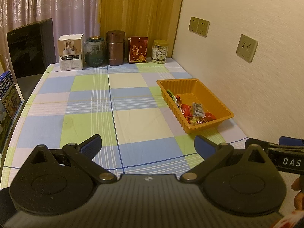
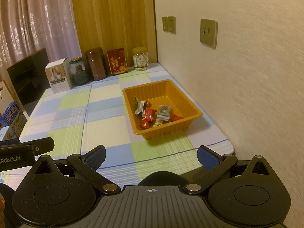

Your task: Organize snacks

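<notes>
An orange plastic tray (image 1: pixel 224 105) sits on the checked tablecloth by the right wall; it also shows in the right wrist view (image 2: pixel 131 110). Several wrapped snacks (image 1: pixel 195 112) lie in its near half, red and silver packets (image 2: pixel 155 115). My left gripper (image 1: pixel 148 146) is open and empty, low over the table's near edge, left of the tray. My right gripper (image 2: pixel 151 158) is open and empty, near the table's front edge, just short of the tray. The right gripper's side shows at the left wrist view's right edge (image 1: pixel 285 152).
Along the back edge stand a white box (image 1: pixel 71 52), a glass jar (image 1: pixel 94 51), a brown canister (image 1: pixel 115 47), a red box (image 1: pixel 138 49) and a jar of nuts (image 1: pixel 160 51). A dark monitor (image 1: pixel 28 49) and a blue carton (image 1: pixel 8 96) stand at the left.
</notes>
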Demonstrator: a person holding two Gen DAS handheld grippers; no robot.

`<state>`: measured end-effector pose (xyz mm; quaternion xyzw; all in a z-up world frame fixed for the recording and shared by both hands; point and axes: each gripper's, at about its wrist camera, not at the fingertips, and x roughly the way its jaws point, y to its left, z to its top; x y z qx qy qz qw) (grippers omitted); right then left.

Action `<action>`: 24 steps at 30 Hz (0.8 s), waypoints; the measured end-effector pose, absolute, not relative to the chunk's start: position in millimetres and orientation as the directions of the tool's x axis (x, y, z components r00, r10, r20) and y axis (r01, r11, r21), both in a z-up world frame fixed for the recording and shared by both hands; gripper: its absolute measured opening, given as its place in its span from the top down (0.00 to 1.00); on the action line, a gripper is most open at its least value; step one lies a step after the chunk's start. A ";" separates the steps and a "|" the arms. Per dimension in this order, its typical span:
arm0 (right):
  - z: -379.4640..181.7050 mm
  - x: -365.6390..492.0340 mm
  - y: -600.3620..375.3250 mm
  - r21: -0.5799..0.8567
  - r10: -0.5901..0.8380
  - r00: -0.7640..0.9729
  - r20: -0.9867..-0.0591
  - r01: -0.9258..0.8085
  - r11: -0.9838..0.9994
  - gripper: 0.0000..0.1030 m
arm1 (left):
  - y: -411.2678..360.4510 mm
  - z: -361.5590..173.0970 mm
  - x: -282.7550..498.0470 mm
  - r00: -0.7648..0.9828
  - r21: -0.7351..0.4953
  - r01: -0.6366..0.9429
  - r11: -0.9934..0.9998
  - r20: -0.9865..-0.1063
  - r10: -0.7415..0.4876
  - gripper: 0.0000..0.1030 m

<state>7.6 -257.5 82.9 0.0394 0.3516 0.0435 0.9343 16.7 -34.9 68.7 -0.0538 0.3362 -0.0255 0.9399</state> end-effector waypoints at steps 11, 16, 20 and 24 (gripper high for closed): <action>82.2 7.6 -257.1 0.103 0.107 0.750 -0.653 -0.052 0.993 0.01 | -34.5 68.9 17.1 0.771 -0.118 0.014 0.993 -0.631 -0.085 0.00; 81.6 8.2 -257.6 0.104 0.107 0.749 -0.654 -0.052 0.993 0.01 | -34.1 68.6 17.5 0.771 -0.118 0.014 0.993 -0.631 -0.086 0.00; 81.2 8.2 -257.5 0.104 0.107 0.749 -0.654 -0.051 0.993 0.01 | -34.1 68.0 16.8 0.770 -0.118 0.015 0.993 -0.632 -0.087 0.00; 81.1 8.3 -257.6 0.105 0.107 0.749 -0.654 -0.051 0.993 0.01 | -33.8 67.9 16.9 0.770 -0.117 0.016 0.993 -0.632 -0.087 0.00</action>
